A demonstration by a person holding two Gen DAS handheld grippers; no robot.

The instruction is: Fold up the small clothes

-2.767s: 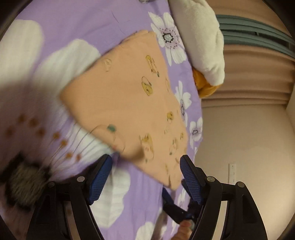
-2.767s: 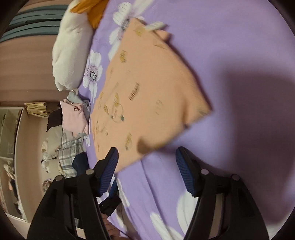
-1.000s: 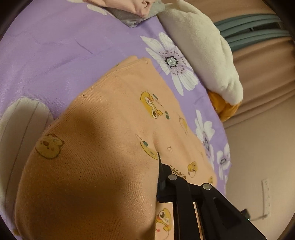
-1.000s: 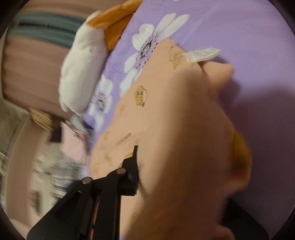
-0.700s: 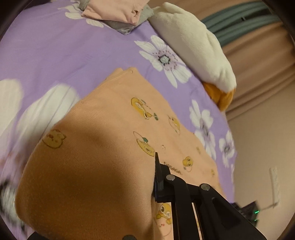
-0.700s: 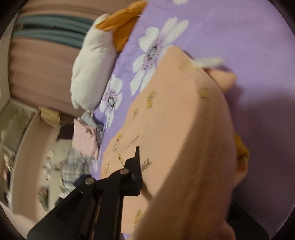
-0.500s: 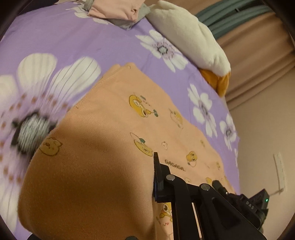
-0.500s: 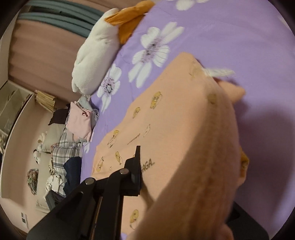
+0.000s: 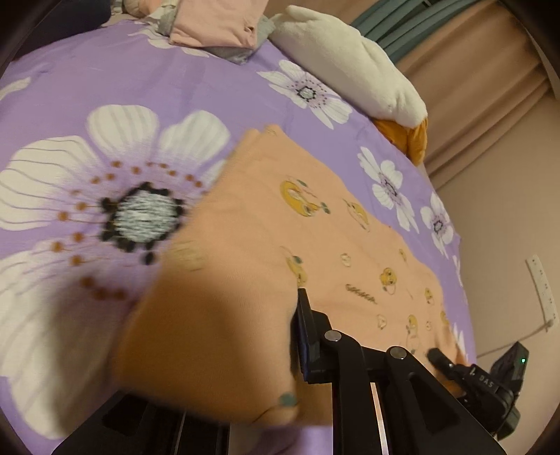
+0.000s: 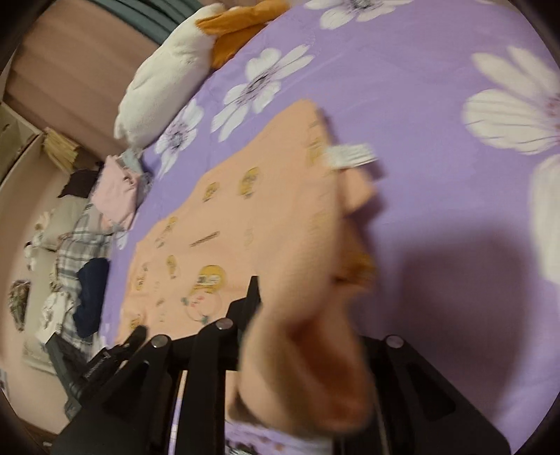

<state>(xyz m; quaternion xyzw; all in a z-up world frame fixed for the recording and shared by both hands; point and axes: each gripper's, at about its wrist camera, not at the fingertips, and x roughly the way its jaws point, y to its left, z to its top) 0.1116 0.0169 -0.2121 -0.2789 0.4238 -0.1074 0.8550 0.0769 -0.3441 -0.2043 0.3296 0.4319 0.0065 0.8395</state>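
An orange garment [image 9: 350, 245] printed with small yellow cartoon figures lies on a purple flowered bedspread [image 9: 140, 87]. Its near edge is lifted and doubled back toward me. In the left wrist view my left gripper [image 9: 283, 315] has that blurred fold between its opening jaws, and a strip of blue pad shows beside the cloth. In the right wrist view the same garment [image 10: 227, 217] hangs over my right gripper [image 10: 273, 301], whose jaws are also opening. The fold hides one finger of each gripper. A white label sticks out at the garment's far corner.
A white and orange plush cushion [image 9: 350, 63] lies at the bed's far side by the curtains. Folded pink and grey clothes [image 9: 213, 24] sit beyond it. More clothes are piled off the bed [image 10: 80, 266]. One of the right gripper's fingers [image 9: 441, 358] shows at the lower right.
Both grippers, open in front of the flat garment at first, closed on its near edge and carried it over the rest. Now the fold sags, blurred, and the left pad shows.
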